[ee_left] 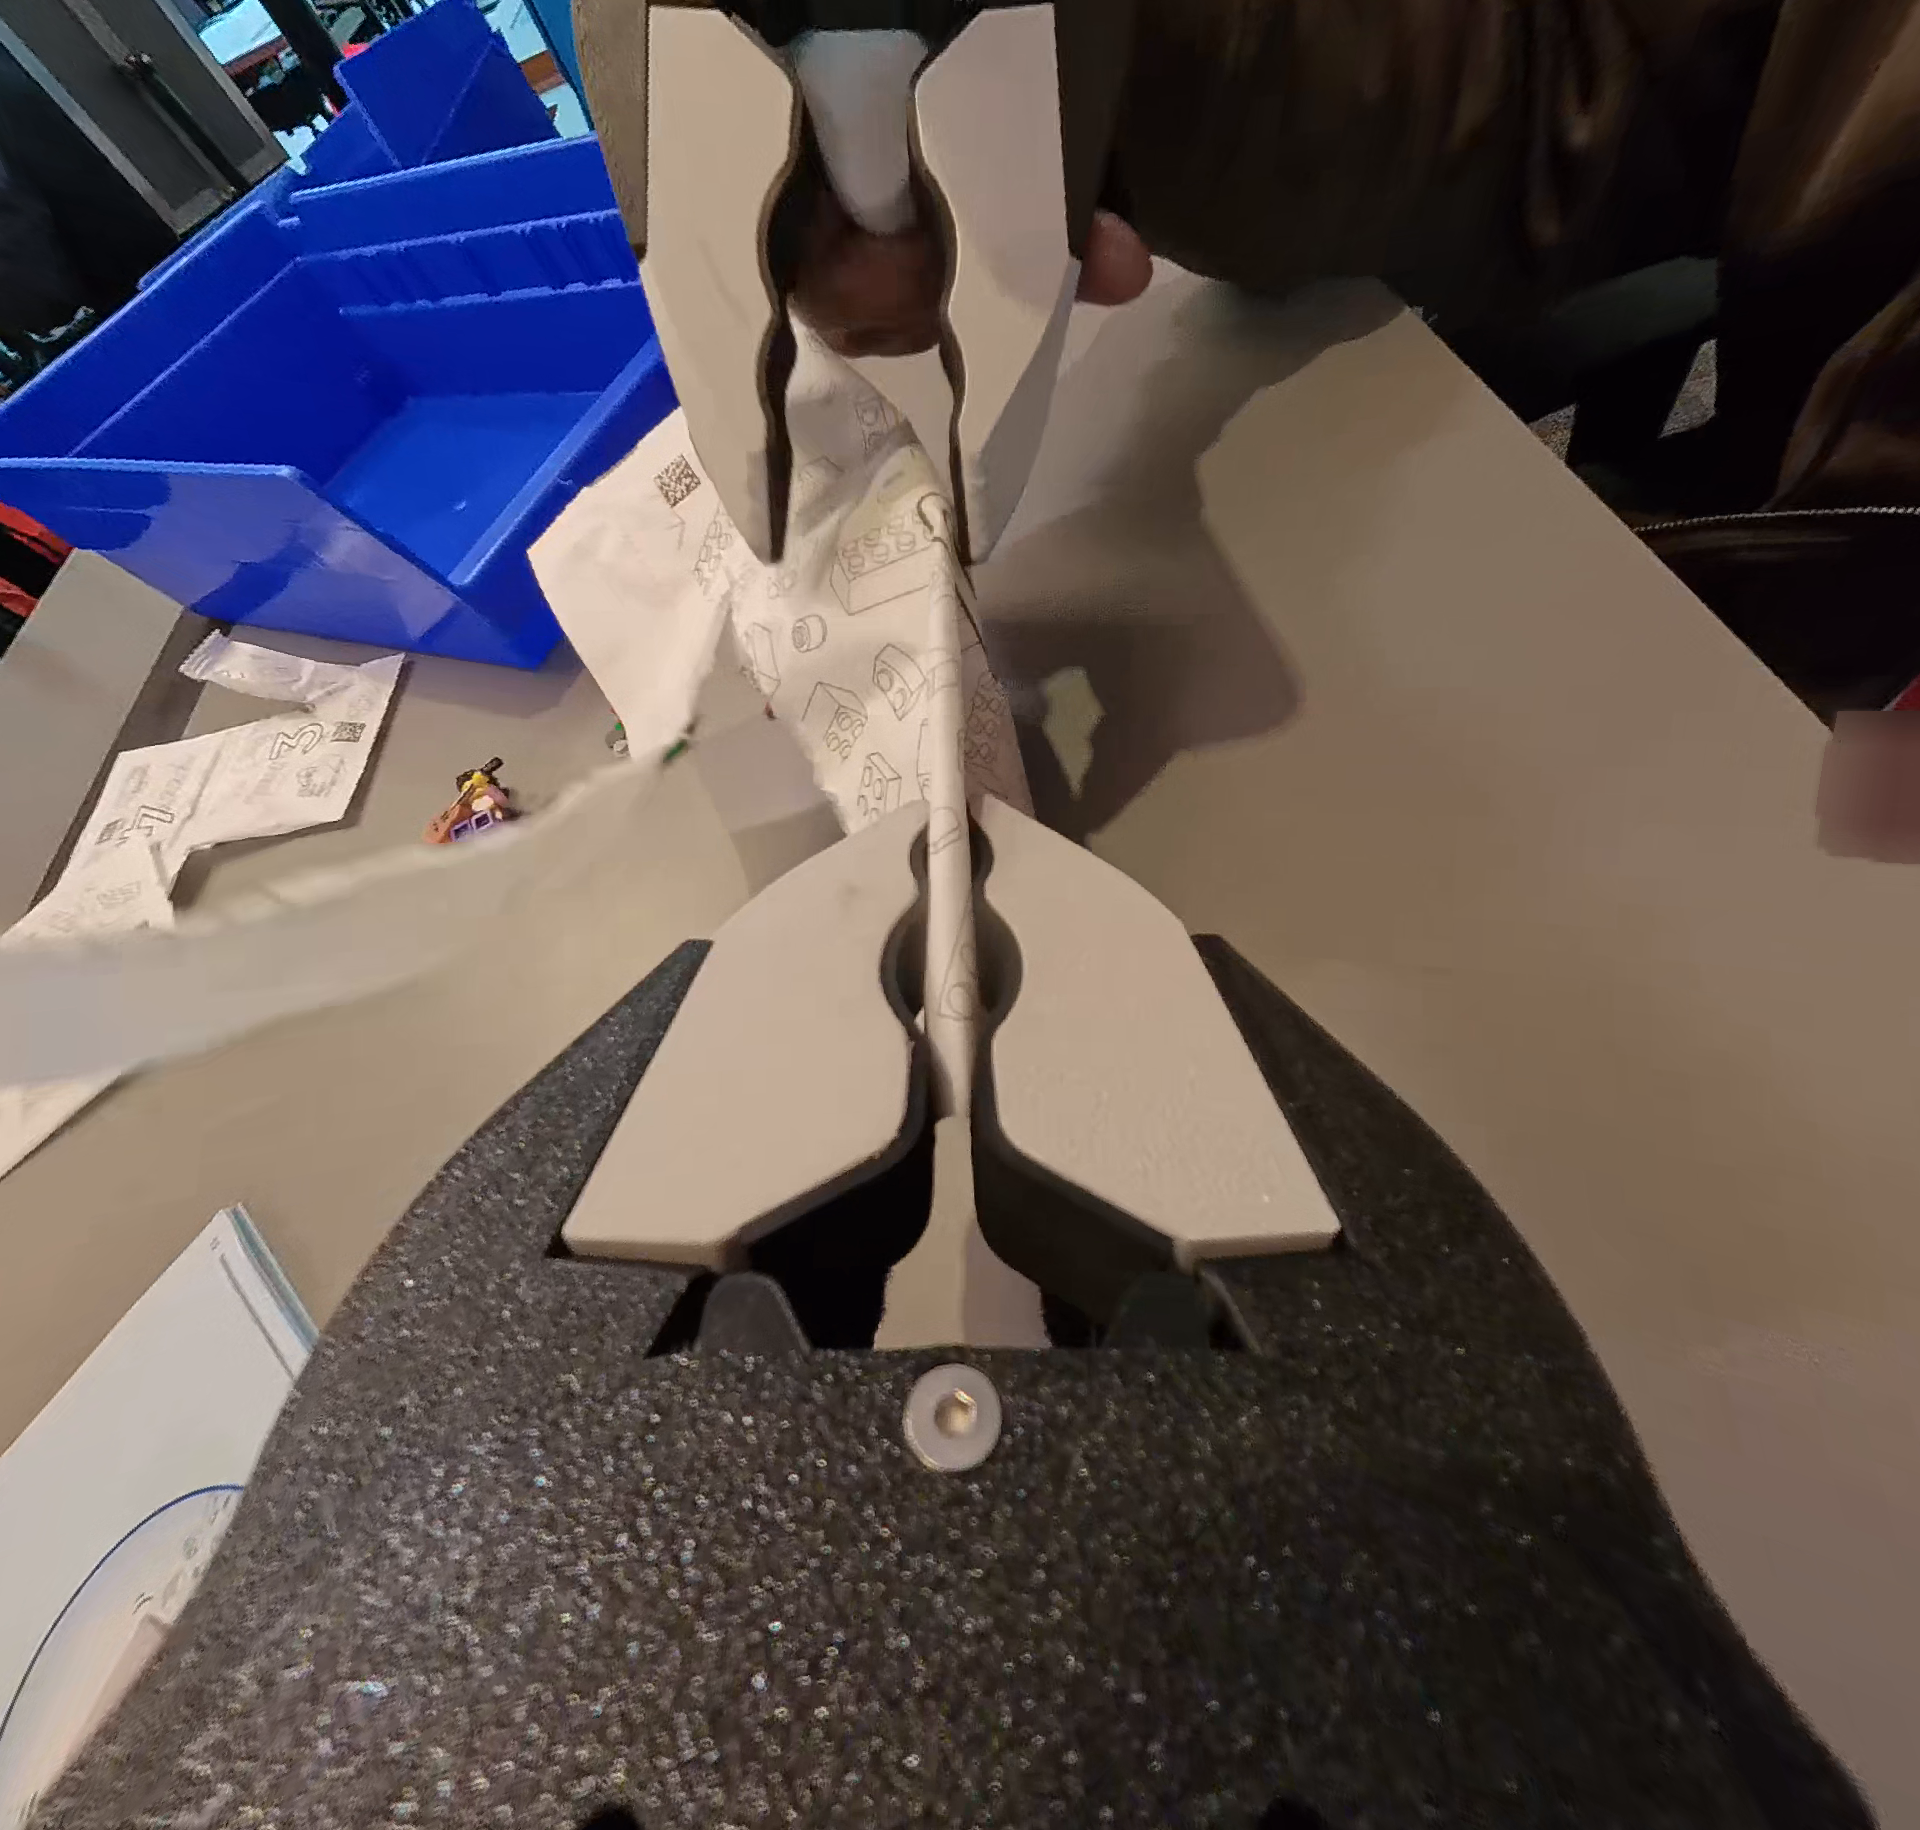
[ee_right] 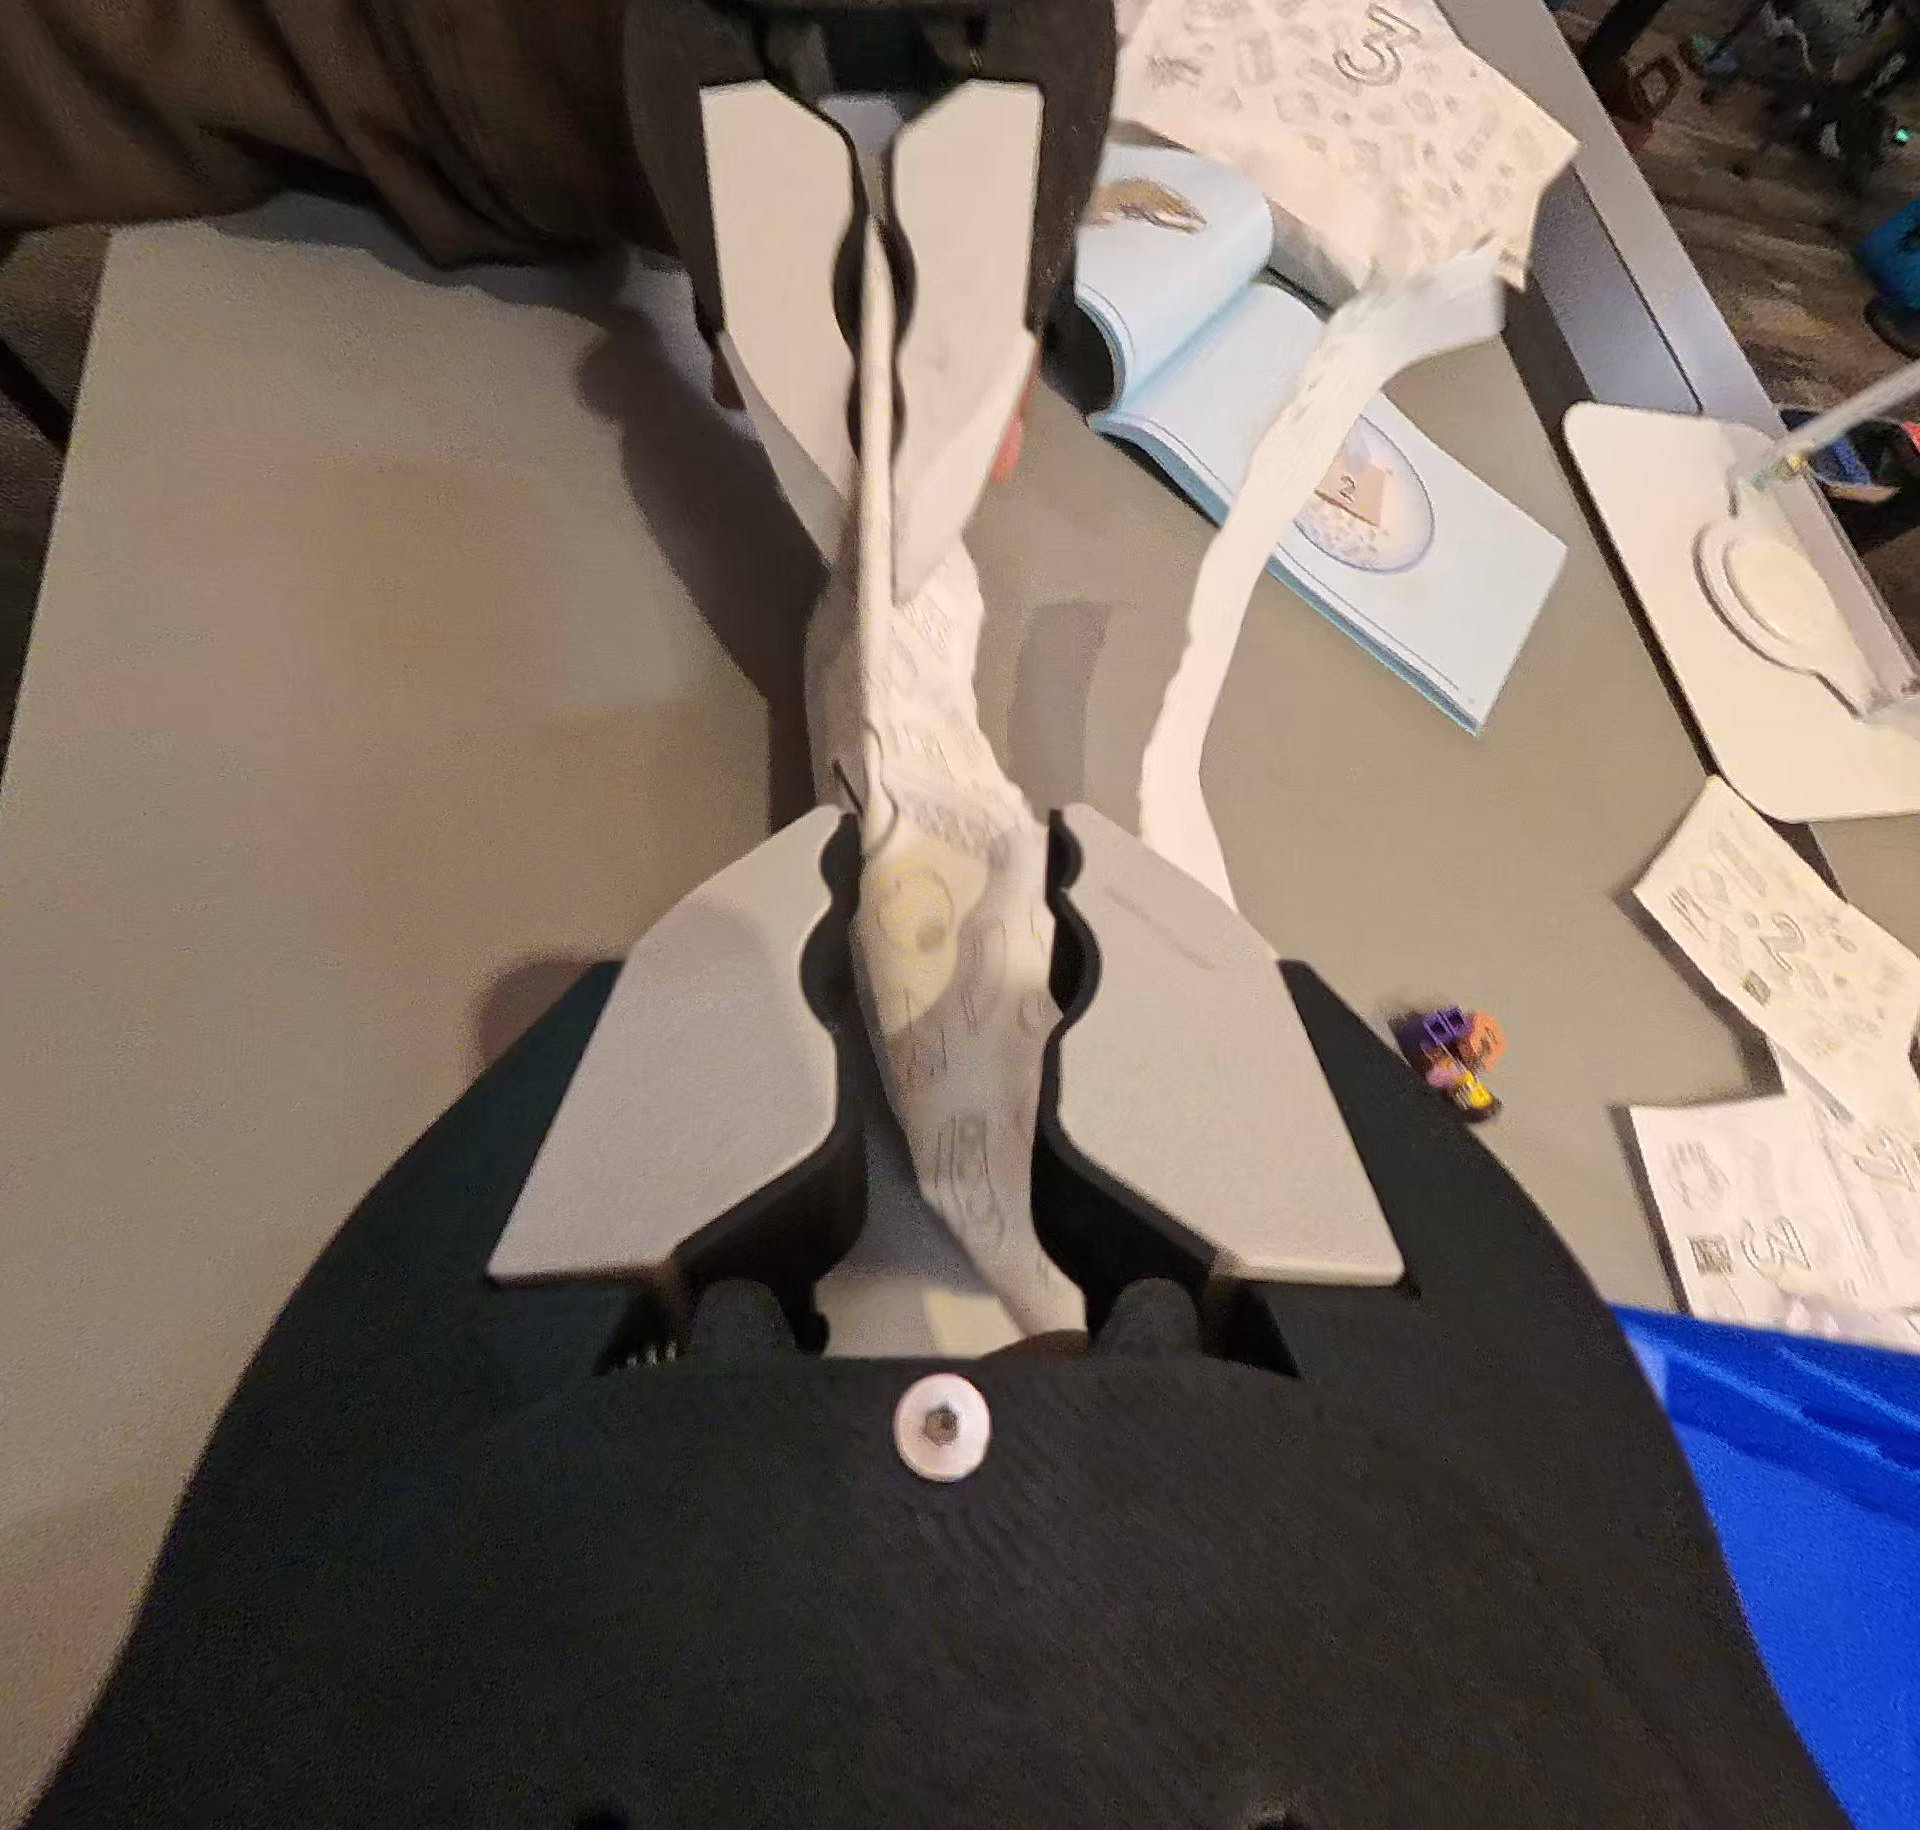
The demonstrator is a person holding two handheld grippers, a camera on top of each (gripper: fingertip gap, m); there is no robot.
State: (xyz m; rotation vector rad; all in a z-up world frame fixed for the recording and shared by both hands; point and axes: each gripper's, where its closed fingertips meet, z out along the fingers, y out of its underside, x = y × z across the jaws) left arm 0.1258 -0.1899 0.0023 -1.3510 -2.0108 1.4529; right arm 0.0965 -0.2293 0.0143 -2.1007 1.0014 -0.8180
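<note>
My left gripper (ee_left: pixel 951 835) is shut on a white paper bag (ee_left: pixel 883 658) printed with brick outlines, gripping a folded edge of it. The bag stretches up to my right gripper (ee_left: pixel 868 544), whose fingers stand apart with the bag between them. In the right wrist view the bag (ee_right: pixel 935 741) lies loosely between the parted fingers of my right gripper (ee_right: pixel 951 824), with dark gaps beside it. My left gripper (ee_right: pixel 883 523) clamps the bag's far end. A torn white strip (ee_left: pixel 312 939) trails off the bag to the side and also shows in the right wrist view (ee_right: pixel 1216 637).
Blue bins (ee_left: pixel 416 430) stand on the grey table (ee_left: pixel 1455 845). Other printed paper bags (ee_right: pixel 1766 949), an open light-blue booklet (ee_right: pixel 1351 492), a small toy brick figure (ee_right: pixel 1449 1053) and a white stand base (ee_right: pixel 1714 585) lie around. A dark sleeve (ee_left: pixel 1455 118) is behind. The left gripper's tips are roughly 6 centimetres from the right gripper's. Left tips and right tips are each some 20 centimetres from the small toy brick figure (ee_right: pixel 1449 1053).
</note>
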